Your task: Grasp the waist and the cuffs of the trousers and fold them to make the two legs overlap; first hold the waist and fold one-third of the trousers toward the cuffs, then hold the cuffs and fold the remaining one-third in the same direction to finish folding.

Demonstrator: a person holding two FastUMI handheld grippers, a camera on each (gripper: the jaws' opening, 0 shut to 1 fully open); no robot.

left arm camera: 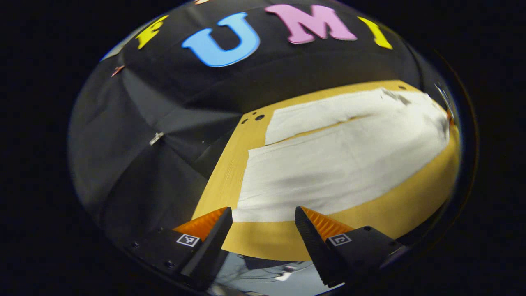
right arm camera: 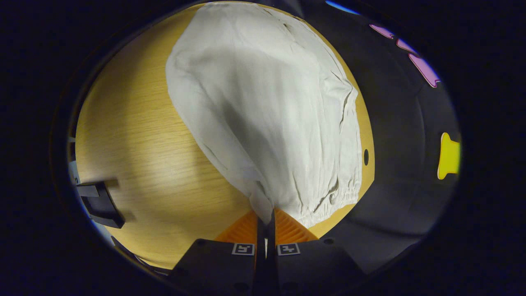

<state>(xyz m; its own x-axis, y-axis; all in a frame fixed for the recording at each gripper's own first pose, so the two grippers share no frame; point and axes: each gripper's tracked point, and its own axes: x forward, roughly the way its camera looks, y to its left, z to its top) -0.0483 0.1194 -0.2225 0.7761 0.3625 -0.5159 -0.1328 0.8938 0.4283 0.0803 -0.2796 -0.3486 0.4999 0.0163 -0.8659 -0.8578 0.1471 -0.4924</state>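
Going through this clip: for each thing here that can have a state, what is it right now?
trousers: spread flat on the table, legs side by side, not yet folded; waist corner pinched and lifted.
left gripper: open, holding nothing, near the cuff end.
right gripper: shut on the waist edge of the trousers.
table: wooden top, bearing the trousers.

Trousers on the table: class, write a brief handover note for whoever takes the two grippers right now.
Right gripper: shut on the trousers at the elasticated waist edge.
Left gripper: open, empty, at the near edge of the wooden table, facing the cuffs.
Trousers: spread flat, the two legs side by side.
Done: waist gripped.
Left: grip a cuff, overlap the legs, then both one-third folds.
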